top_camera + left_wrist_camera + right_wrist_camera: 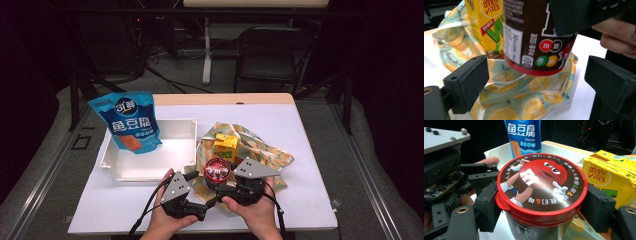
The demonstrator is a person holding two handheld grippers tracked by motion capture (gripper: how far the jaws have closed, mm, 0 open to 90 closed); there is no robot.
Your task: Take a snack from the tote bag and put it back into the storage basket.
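Gripping the M&M's cup [541,192] with the right gripper [541,207]: jaws wide, pads pressed on both sides of the cup just under its red lid. In the high view the cup [218,171] sits between the two grippers at the near edge of the table [310,150], over the lemon-print bag [260,150]. The left gripper view shows the cup [536,37] off the bag [524,100], its red bottom rim hanging above the plastic.

Left gripper [534,82] is open, jaws well apart with nothing pinched between them; the cup hangs ahead of and above the gap. In the high view the left gripper [192,181] sits just left of the cup, the right gripper [222,186] right at it, both held by hands coming in from the bottom edge.

Yellow drink carton [226,146] stands upright in the bag just behind the cup; in the left gripper view the carton [486,27] is right beside the cup, whether touching I can't tell. White tray [180,125] is left of the bag, with a blue snack pouch [130,122] leaning in its far left corner.
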